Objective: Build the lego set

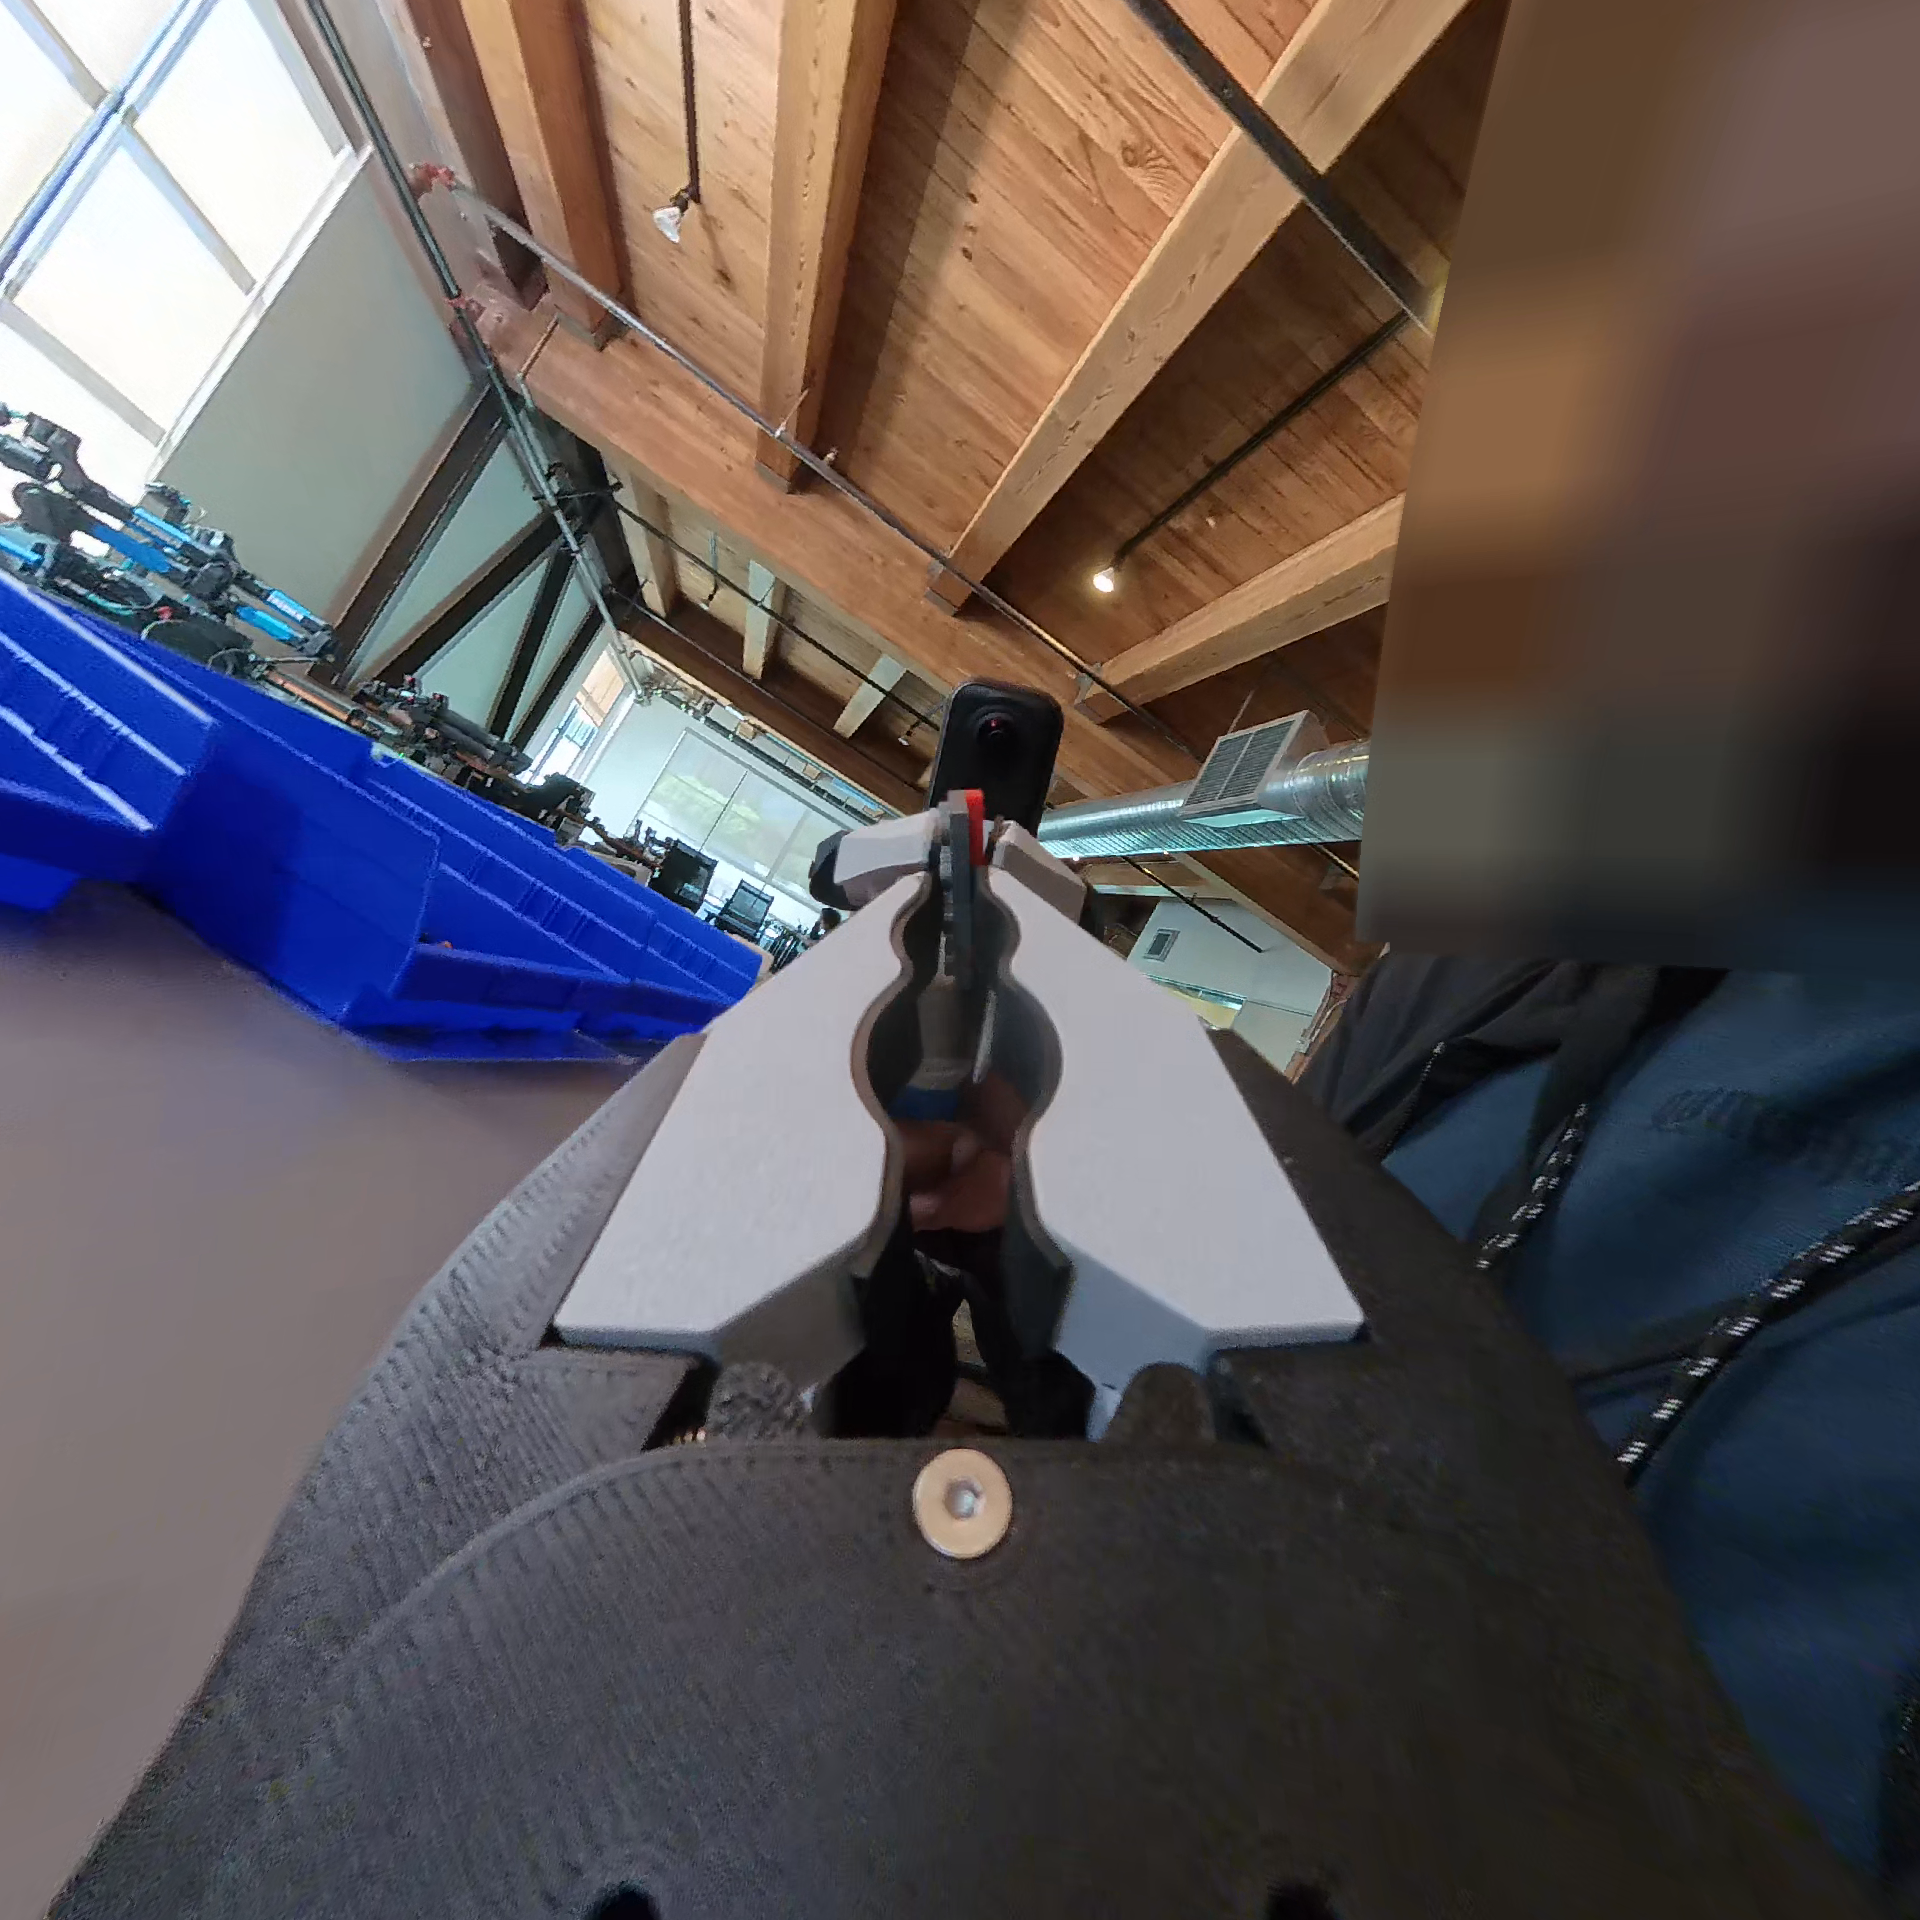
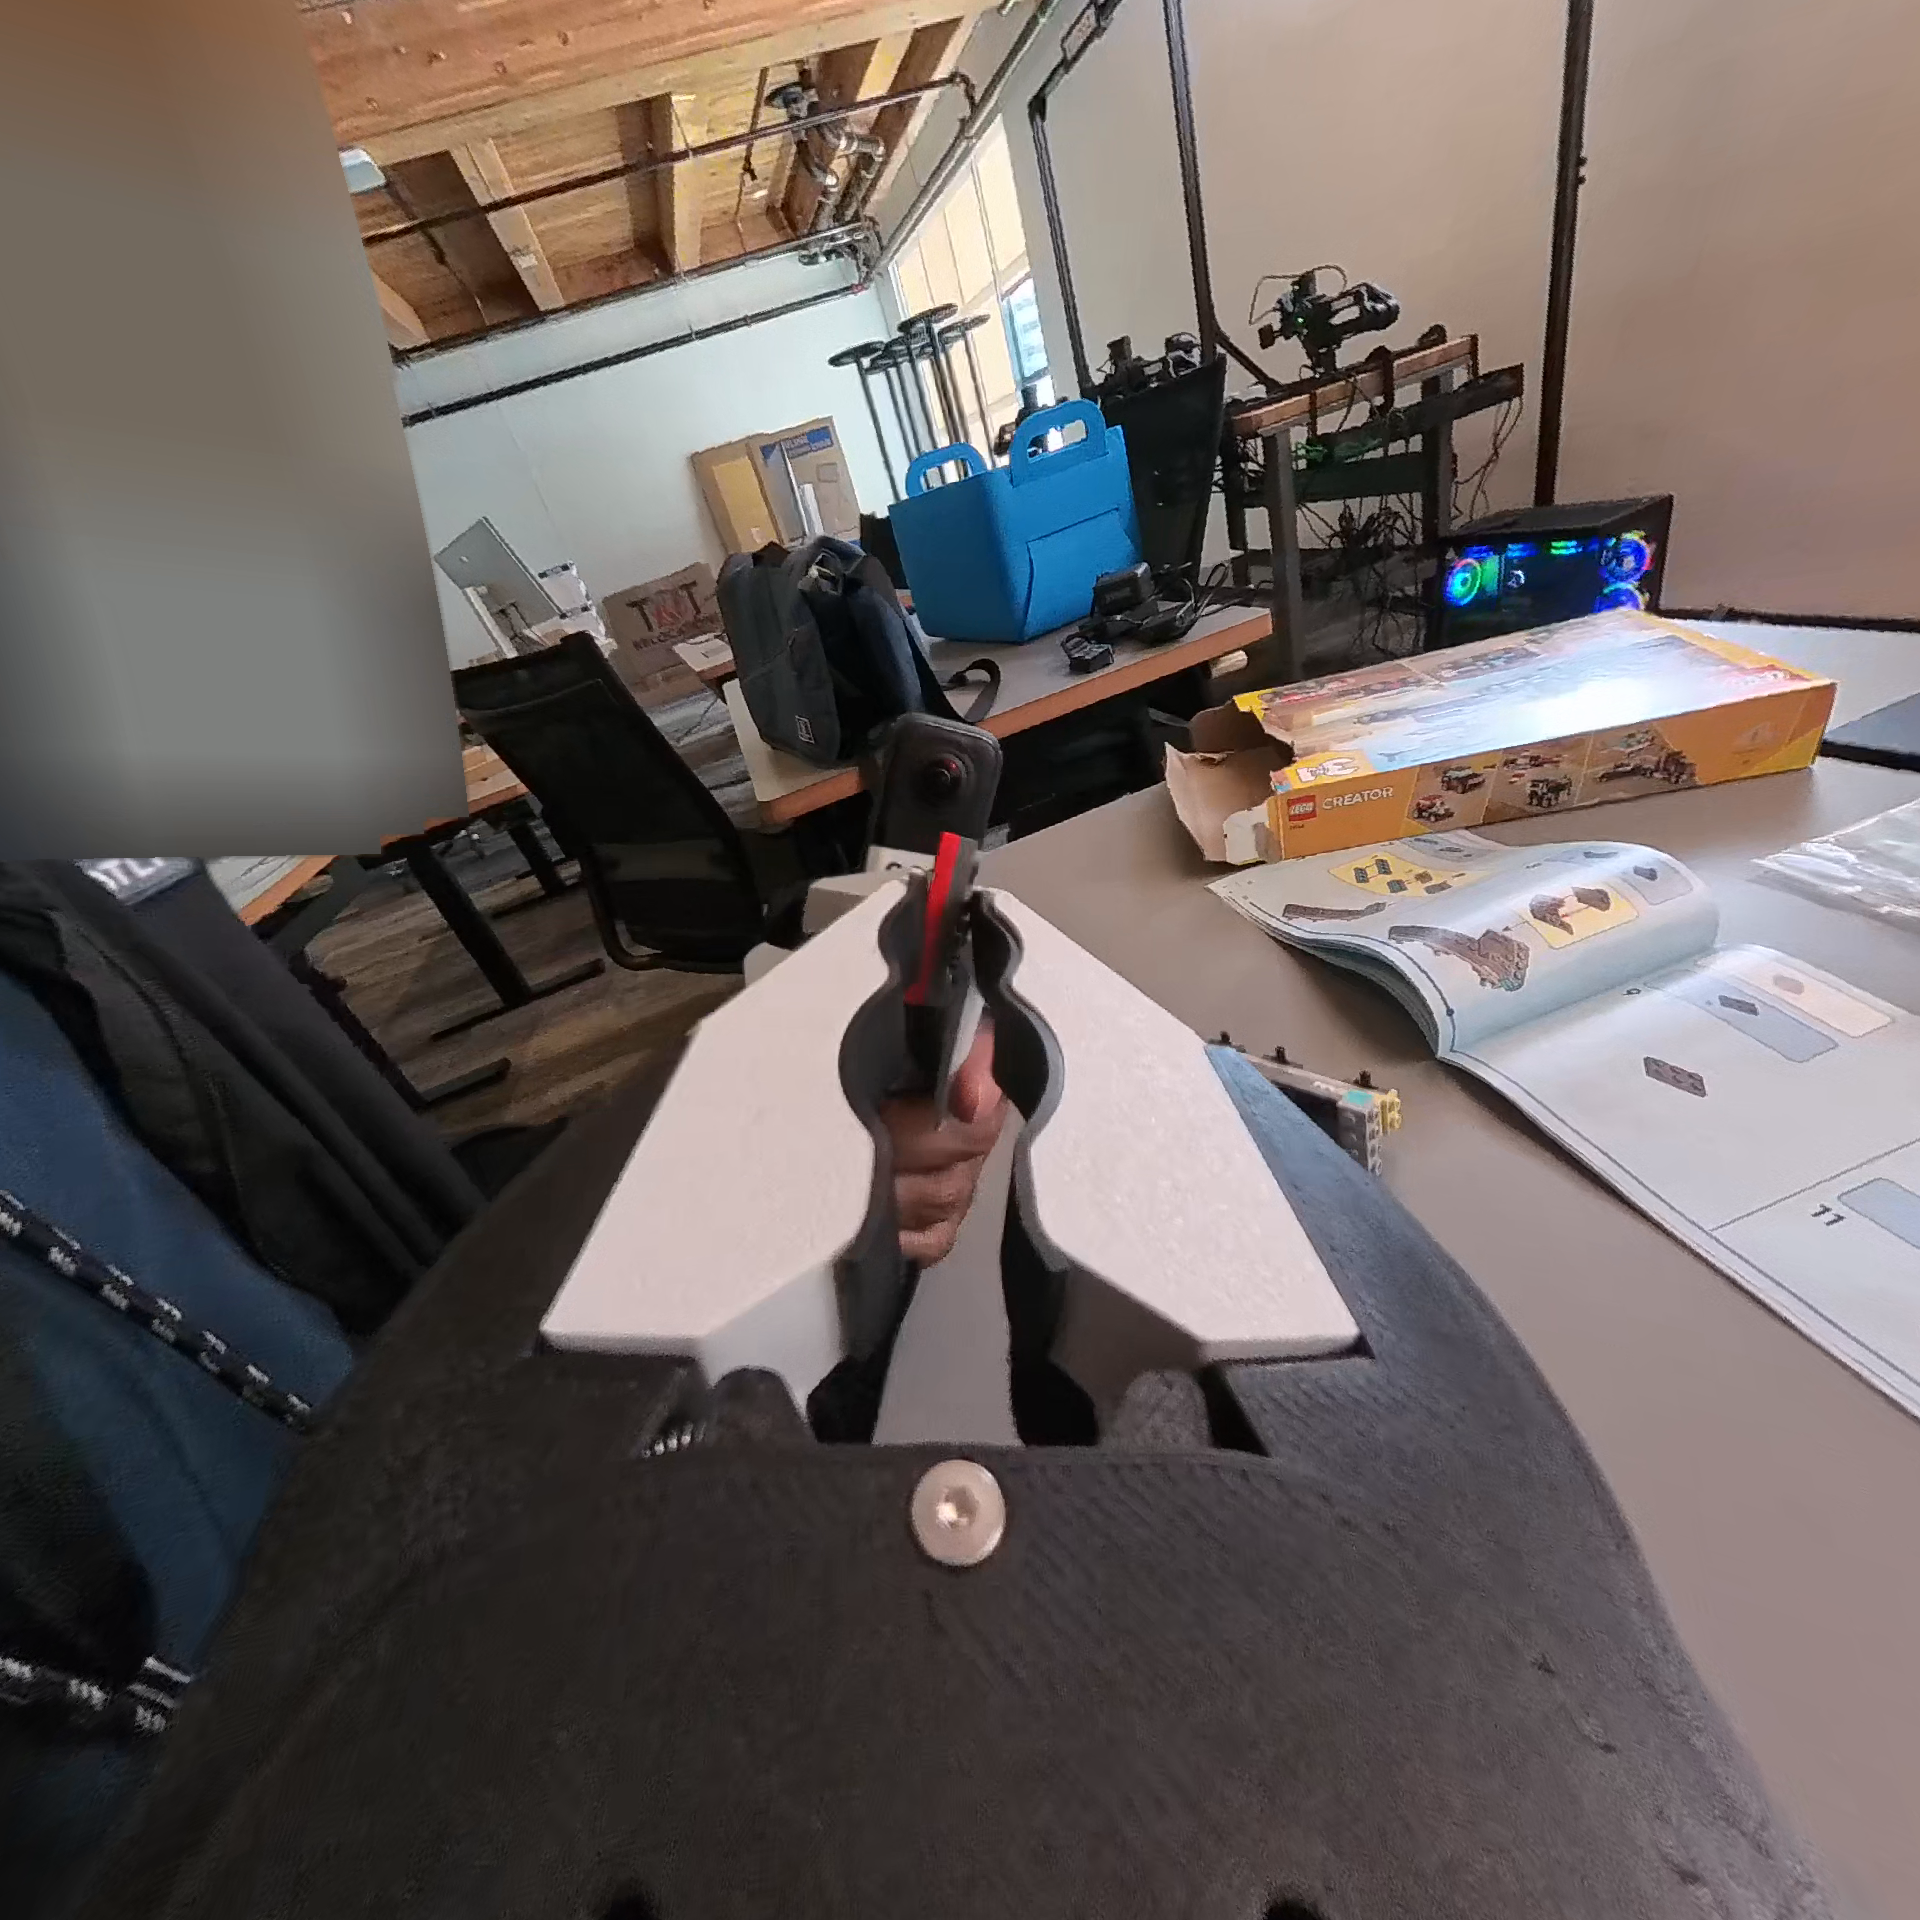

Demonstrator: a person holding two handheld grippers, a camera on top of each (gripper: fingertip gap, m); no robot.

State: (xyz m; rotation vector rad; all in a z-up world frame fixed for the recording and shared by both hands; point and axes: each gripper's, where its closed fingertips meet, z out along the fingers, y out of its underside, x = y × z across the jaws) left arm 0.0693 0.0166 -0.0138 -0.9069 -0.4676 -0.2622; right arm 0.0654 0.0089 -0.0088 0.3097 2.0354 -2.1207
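Note:
My left gripper (image 1: 961,878) is shut on a thin dark grey and red lego piece (image 1: 975,831), seen edge-on and held up in the air. My right gripper (image 2: 945,909) faces it tip to tip and is shut on the same small red and dark grey piece (image 2: 943,914). The right gripper's fingertips (image 1: 868,857) and camera (image 1: 997,732) show just beyond the piece in the left wrist view. The left gripper's camera (image 2: 940,774) shows in the right wrist view. A partly built lego model (image 2: 1340,1101) lies on the grey table (image 2: 1558,1455), mostly hidden behind my right gripper.
An open instruction booklet (image 2: 1558,987), a yellow lego box (image 2: 1507,727) and a clear plastic bag (image 2: 1849,862) lie on the table to the right. Blue sorting bins (image 1: 312,831) stand on the table's left. A person in a blue hoodie (image 1: 1714,1195) is close behind the grippers. Left and right tips are no more than a few centimetres apart.

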